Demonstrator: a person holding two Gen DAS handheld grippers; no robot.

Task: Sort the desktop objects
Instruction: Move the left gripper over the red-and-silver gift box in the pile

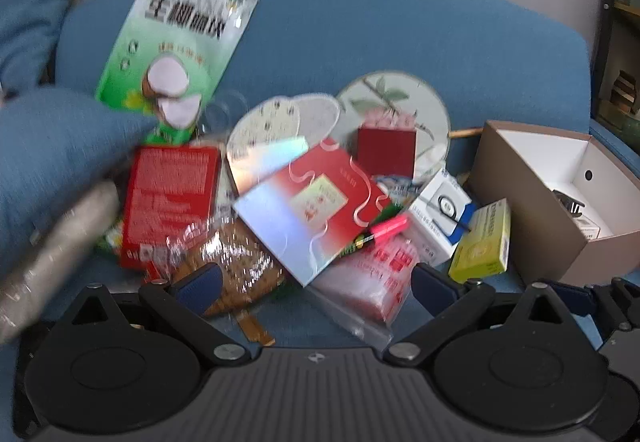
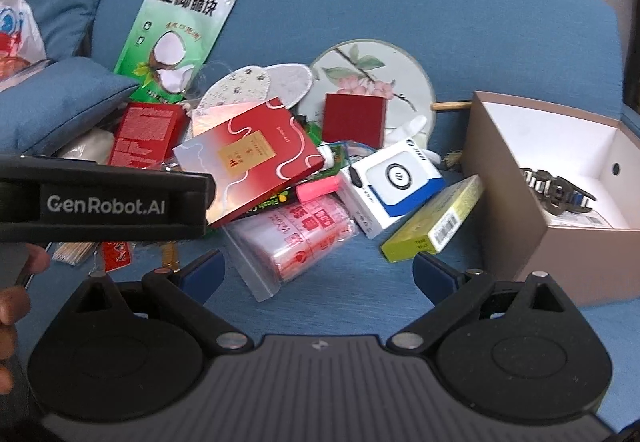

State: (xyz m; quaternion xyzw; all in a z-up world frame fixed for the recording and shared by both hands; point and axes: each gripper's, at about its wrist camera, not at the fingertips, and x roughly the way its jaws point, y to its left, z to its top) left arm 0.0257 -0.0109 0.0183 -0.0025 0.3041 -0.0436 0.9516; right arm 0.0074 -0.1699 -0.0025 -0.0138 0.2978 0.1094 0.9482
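A heap of objects lies on a blue sofa seat [image 2: 360, 282]. It includes a red and silver gift box [image 1: 312, 201] [image 2: 252, 157], a green coconut snack bag [image 1: 176, 45] [image 2: 180, 25], a white and blue box [image 1: 440, 213] [image 2: 392, 181], a yellow-green box [image 1: 484, 246] [image 2: 436, 222], a pink zip bag [image 1: 372, 274] [image 2: 300, 238] and a pink highlighter [image 1: 388, 228] [image 2: 320, 187]. My left gripper [image 1: 316, 284] is open and empty over the heap's near edge. My right gripper [image 2: 316, 274] is open and empty, its fingers either side of the pink zip bag's near end.
An open brown cardboard box [image 1: 540, 201] [image 2: 520, 193] with a few items inside stands at the right. A round painted fan [image 2: 372, 81] leans at the back. Blue cushions [image 2: 68, 101] lie at the left. The left gripper's body [image 2: 104, 197] crosses the right wrist view.
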